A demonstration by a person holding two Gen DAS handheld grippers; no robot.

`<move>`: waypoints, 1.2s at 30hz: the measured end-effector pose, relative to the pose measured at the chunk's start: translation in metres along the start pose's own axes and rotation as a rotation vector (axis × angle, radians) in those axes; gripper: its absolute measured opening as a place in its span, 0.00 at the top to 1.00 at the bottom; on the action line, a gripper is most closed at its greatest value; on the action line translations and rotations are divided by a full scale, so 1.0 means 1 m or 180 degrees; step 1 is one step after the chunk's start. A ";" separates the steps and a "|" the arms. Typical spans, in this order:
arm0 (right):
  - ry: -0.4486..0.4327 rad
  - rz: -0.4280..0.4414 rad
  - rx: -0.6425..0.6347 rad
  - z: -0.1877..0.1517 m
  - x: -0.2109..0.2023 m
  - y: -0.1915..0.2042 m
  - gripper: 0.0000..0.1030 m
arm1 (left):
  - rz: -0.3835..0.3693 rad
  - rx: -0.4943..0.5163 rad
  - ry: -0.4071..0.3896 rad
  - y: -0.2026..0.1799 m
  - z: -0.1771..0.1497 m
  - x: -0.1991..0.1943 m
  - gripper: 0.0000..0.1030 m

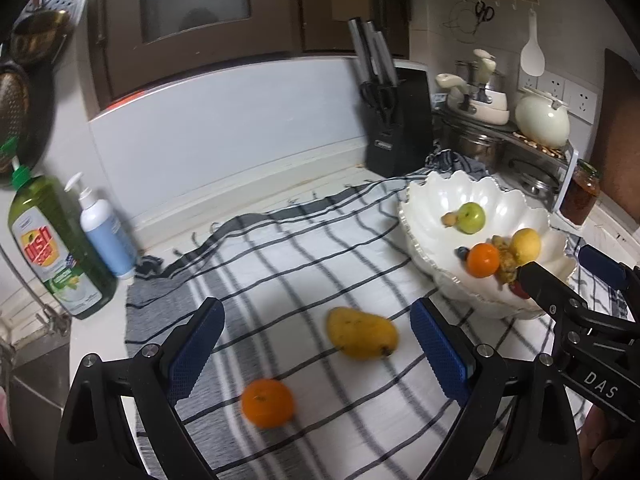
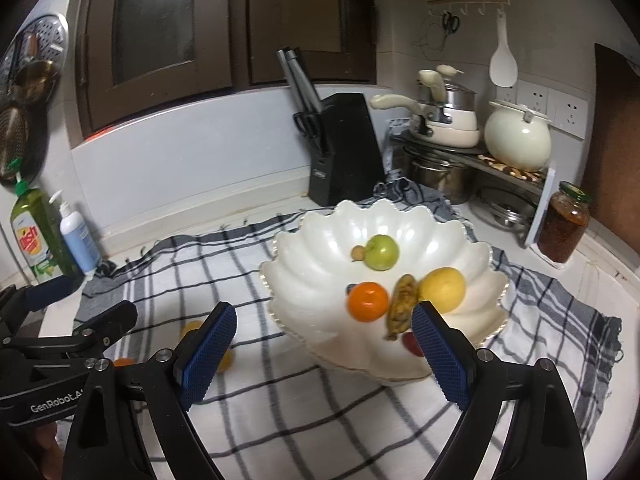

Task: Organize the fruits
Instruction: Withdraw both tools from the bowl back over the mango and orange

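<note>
A yellow mango [image 1: 362, 334] and an orange [image 1: 268, 402] lie on the checked cloth [image 1: 300, 260]. My left gripper [image 1: 320, 344] hovers over them, open, its pads touching neither fruit. A white scalloped bowl [image 2: 320, 248] holds a green apple [image 2: 382, 252], an orange [image 2: 368, 301], a lemon [image 2: 442, 289], a brownish fruit [image 2: 402, 306] and a red fruit [image 2: 412, 344]. My right gripper [image 2: 324, 350] stands open at the bowl's near rim with nothing between its fingers. In the right wrist view the left gripper [image 2: 80, 304] shows at the left, half hiding the mango [image 2: 192, 328].
A green dish soap bottle [image 1: 52, 248] and a white pump bottle [image 1: 106, 232] stand at the left by the sink. A black knife block [image 1: 396, 128], a rack of pots [image 2: 440, 168] and a jar [image 2: 564, 224] crowd the back right.
</note>
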State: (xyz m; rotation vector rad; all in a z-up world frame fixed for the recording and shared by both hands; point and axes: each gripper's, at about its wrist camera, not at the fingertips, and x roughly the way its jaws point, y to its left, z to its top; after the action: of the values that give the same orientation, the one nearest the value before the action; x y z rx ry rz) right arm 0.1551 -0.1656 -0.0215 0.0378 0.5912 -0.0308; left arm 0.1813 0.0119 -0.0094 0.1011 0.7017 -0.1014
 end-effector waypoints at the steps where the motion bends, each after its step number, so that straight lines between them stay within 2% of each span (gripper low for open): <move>1: 0.0011 0.0016 -0.0014 -0.002 0.001 0.004 0.13 | 0.0009 -0.0015 0.0010 0.003 -0.002 -0.001 0.08; 15: 0.0154 0.0094 -0.0121 -0.023 0.015 0.034 0.13 | 0.0028 -0.0191 0.0285 0.032 -0.040 0.015 0.08; 24: 0.0302 0.0109 -0.0155 -0.043 0.029 0.049 0.13 | 0.0160 -0.0202 0.0438 0.044 -0.061 0.034 0.08; 36: 0.0465 0.0084 -0.0178 -0.056 0.045 0.053 0.13 | 0.0166 -0.0182 0.0668 0.046 -0.081 0.059 0.15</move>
State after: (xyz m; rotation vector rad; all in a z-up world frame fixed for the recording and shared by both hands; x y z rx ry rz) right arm 0.1632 -0.1111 -0.0920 -0.0064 0.7374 0.0142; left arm 0.1803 0.0638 -0.1066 0.0757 0.9102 -0.0207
